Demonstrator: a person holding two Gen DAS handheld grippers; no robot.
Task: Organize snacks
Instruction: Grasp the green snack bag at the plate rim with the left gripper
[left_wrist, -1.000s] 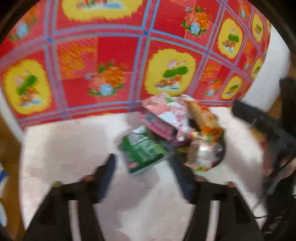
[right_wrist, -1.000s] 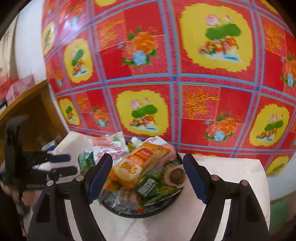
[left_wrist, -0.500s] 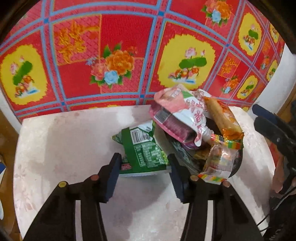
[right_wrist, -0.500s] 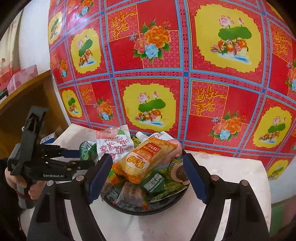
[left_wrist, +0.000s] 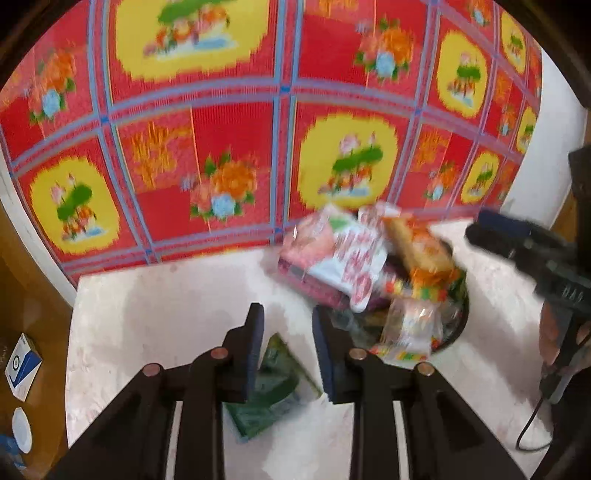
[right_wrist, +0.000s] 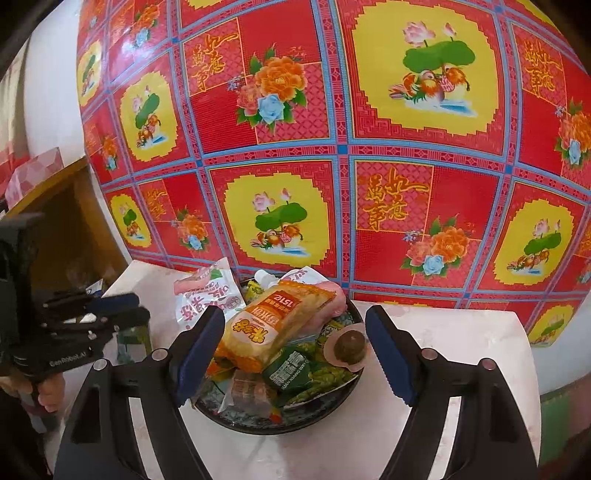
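One packet sits apart from the heap: the green packet (left_wrist: 275, 391), and my left gripper (left_wrist: 288, 347) has narrowed around it. Half a second ago those jaws stood wider with the packet flat on the surface (left_wrist: 155, 317) ahead of them; now it hangs between and below the pads, one corner tilted up. Blur keeps me from saying whether the pads truly pinch it or only flank it, but I judge the pick is under way, so the stray should go into the dark bowl (right_wrist: 280, 424) next.

My right gripper (right_wrist: 295, 350) has not moved in that half second. It hovers with jaws wide over the bowl, holding nothing, its fingertips either side of the orange packet (right_wrist: 273, 328) that lies on top of the pile. Beside that packet, toward the right pad, sits a round brown sweet (right_wrist: 349, 345) in clear wrap, and a white and pink pouch (right_wrist: 207, 295) leans over the bowl's far left rim.

Writing: the orange packet shows "1512" upside down and yellow Chinese characters. A small dark green packet (right_wrist: 291, 373) beneath carries Latin letters I read roughly as "JUAN XIANG WEI". The other gripper's body reads "GenRobot.AI". The red wall cloth (right_wrist: 395, 206) repeats gold Chinese characters.
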